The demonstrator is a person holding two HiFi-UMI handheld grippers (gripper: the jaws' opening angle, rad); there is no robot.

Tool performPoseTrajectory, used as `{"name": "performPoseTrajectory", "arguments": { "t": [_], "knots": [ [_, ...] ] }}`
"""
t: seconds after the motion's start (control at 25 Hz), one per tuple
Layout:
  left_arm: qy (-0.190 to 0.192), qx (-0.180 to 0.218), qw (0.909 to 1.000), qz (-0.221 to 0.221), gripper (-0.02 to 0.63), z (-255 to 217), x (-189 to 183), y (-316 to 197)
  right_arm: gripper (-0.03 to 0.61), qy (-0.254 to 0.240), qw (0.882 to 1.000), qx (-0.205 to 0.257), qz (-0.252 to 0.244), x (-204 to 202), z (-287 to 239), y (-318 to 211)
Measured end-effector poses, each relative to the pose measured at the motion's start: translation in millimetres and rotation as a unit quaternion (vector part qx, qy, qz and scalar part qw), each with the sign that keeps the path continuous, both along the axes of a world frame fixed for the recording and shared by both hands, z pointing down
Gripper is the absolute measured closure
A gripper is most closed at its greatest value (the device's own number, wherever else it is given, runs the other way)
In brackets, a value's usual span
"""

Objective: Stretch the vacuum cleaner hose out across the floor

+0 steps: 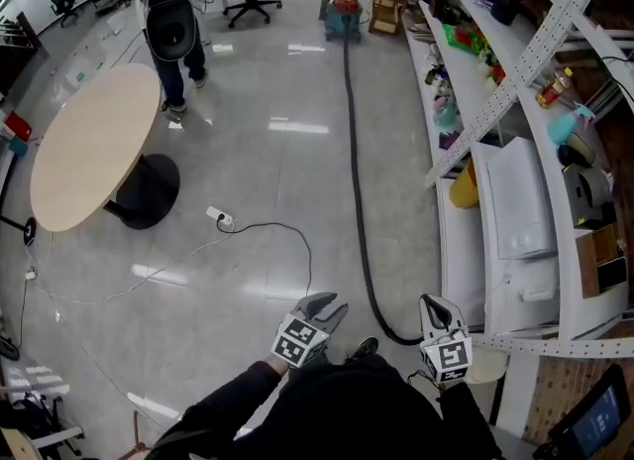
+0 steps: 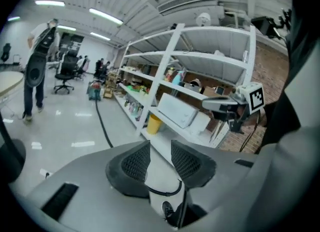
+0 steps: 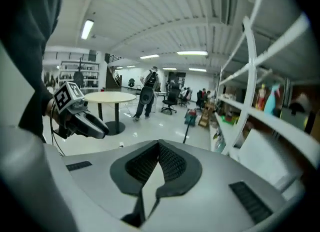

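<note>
**Hose** [image 1: 355, 180]: a dark line on the pale floor. It runs from the vacuum cleaner [image 1: 343, 14] at the far end of the aisle, alongside the shelving [image 1: 458, 260], to a spot near the shoe [image 1: 365, 347] of the person carrying my grippers. There its near end bends in a short hook toward the shelves. The rest of its run is nearly straight, without loops.

**Left gripper** [image 1: 319, 309]: held above the floor, jaws partly apart. Nothing is between them; only floor and a shelf post show through the gap.

**Right gripper** [image 1: 438, 307]: also off the floor, jaws together at the tips, gripping nothing.

Neither gripper touches the hose. I judge the stretch essentially complete; straightening the hooked near end may be all that remains.

**Farther left:** a power strip [image 1: 220, 216] with its cable, a round table [image 1: 89, 146] and a standing person [image 1: 176, 42].
</note>
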State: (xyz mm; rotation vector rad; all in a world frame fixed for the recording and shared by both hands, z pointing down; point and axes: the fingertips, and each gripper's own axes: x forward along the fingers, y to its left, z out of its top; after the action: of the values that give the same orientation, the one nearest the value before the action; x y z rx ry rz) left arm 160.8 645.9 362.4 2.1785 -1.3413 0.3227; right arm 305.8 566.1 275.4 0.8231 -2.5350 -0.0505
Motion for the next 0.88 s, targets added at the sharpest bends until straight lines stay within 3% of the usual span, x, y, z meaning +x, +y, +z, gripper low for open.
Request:
{"name": "performPoseTrajectory", "arguments": {
  "t": [0.08,0.16,0.28,0.4,0.48,0.6,0.64,0.68,0.72,0.76,0.88],
  "knots": [
    [-0.020,0.038,0.9982,0.041,0.510,-10,4,-2,0.565,0.014,0.998,0.066,0.002,-10,-32,2],
    [-0.044,0.066,0.9941,0.074,0.551,-17,8,0,0.565,0.021,0.995,0.096,-0.005,-16,-50,10],
    [-0.097,0.086,0.9856,0.109,0.586,-18,15,5,0.565,0.048,0.993,0.109,-0.025,-19,-61,17],
    [-0.135,0.127,0.9761,0.114,0.588,-39,21,10,0.565,0.048,0.993,0.094,-0.055,-24,-67,31],
    [-0.194,0.183,0.9579,0.107,0.588,-64,24,15,0.565,0.032,0.994,0.072,-0.073,-28,-72,44],
    [-0.303,0.263,0.9090,0.112,0.588,-108,43,31,0.566,0.004,0.995,0.063,-0.077,-19,-85,62],
    [-0.326,0.278,0.8964,0.115,0.588,-121,51,38,0.565,-0.007,0.995,0.067,-0.074,-13,-92,68],
    [-0.339,0.285,0.8894,0.114,0.588,-132,60,43,0.565,-0.020,0.995,0.069,-0.070,-5,-98,74],
    [-0.340,0.284,0.8900,0.108,0.588,-140,67,48,0.565,-0.035,0.995,0.065,-0.068,3,-102,81],
    [-0.327,0.277,0.8988,0.094,0.588,-147,75,52,0.565,-0.050,0.995,0.055,-0.068,13,-103,87],
    [-0.209,0.228,0.9507,0.018,0.588,-159,97,63,0.565,-0.092,0.993,0.027,-0.075,46,-106,106]
  ]
}}
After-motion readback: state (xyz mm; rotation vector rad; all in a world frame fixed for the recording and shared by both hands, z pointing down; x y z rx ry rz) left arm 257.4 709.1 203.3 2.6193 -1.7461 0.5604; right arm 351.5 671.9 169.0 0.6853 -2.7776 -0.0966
